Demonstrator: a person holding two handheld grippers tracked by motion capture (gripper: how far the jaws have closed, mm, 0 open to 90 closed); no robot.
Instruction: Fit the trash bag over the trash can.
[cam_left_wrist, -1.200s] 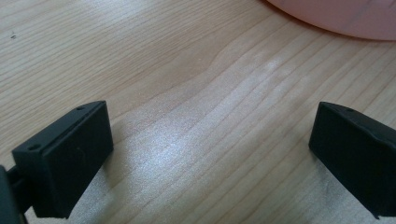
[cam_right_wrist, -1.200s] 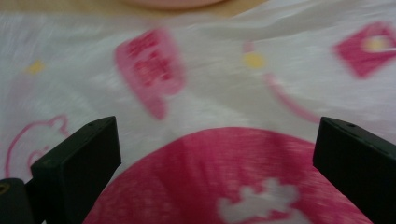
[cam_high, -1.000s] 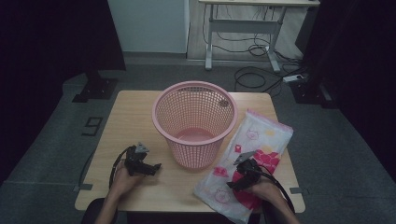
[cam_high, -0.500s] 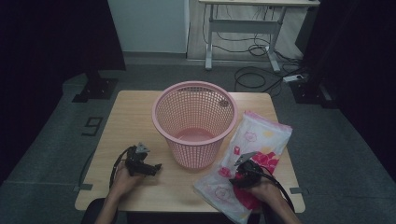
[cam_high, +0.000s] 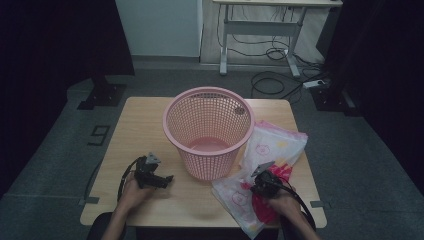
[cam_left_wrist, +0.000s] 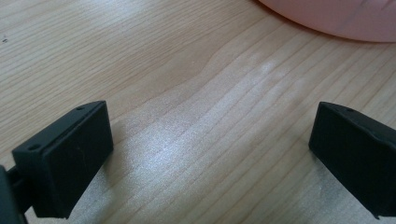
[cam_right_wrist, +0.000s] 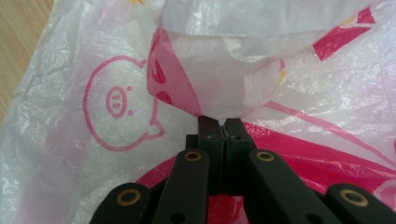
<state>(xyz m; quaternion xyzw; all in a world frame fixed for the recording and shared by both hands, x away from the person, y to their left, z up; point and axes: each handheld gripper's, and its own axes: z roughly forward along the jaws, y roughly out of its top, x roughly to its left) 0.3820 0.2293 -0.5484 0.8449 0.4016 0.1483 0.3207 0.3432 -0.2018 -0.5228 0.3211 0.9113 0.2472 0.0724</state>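
Beside the pink basket, your right gripper has just closed, jaws pinching a fold of the plastic bag for lifting. Your left gripper waits, jaws spread, over the counter

1. Setting: a recording studio or lab room, not a home.
2. Black curtains close off the left and right sides.
3. Grey carpet floor carries tape marks and a loose bundle of cables with a power strip.
4. A small wooden table stands alone at centre; a white-legged desk stands against the pale back wall.
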